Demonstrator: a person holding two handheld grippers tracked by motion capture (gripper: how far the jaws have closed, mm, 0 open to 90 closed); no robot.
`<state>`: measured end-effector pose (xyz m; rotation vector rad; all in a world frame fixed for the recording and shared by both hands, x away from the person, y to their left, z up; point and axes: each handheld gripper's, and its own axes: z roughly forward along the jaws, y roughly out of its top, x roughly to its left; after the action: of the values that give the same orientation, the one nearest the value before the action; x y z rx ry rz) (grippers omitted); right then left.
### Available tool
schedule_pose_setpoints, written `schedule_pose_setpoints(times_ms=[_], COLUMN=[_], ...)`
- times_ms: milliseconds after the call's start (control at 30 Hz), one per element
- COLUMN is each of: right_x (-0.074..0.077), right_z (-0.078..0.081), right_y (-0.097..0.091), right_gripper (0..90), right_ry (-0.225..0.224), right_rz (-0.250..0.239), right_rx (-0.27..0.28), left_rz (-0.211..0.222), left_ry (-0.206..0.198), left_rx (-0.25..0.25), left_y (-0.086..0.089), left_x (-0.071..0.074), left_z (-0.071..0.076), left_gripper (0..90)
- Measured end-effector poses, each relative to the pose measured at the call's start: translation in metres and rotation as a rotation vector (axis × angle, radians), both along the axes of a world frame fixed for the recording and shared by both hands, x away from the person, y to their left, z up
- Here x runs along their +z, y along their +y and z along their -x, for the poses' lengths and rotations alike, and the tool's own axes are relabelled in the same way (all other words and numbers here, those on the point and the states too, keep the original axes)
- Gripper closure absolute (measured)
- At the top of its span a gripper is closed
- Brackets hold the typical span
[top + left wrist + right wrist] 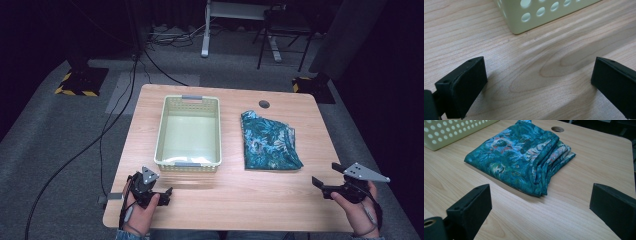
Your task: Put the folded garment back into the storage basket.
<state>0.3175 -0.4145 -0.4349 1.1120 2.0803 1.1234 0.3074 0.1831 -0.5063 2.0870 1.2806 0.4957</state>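
The folded teal floral-print cloth (524,157) lay flat on the light wooden table (579,170), just ahead of the right gripper (541,207) and a little to its left, apart from its jaws, which stood wide open with nothing between them. The left gripper (539,87) was likewise spread wide and empty over bare wood, with a corner of the pale yellow perforated plastic basket (536,15) near ahead of it.
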Motion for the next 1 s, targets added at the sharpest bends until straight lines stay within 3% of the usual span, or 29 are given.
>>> schedule_pose_setpoints(times_ms=[233, 633, 1000], right_x=[0.008, 0.013, 0.016], right_z=[0.001, -0.001, -0.014], right_y=[0.003, 0.004, 0.016], right_gripper=[4.0, 4.0, 4.0], right_ry=[-0.036, -0.052, -0.049], right_rz=[-0.008, -0.019, -0.016], right_rx=[0.008, 0.012, 0.039], left_rz=[0.0, 0.001, 0.002], left_ry=[0.0, 0.0, 0.001], left_rx=[0.0, -0.001, 0.004], left_y=[0.0, 0.0, 0.0], left_x=[0.0, 0.0, 0.0], left_z=[0.0, 0.0, 0.001], left_gripper=[0.1, 0.1, 0.0])
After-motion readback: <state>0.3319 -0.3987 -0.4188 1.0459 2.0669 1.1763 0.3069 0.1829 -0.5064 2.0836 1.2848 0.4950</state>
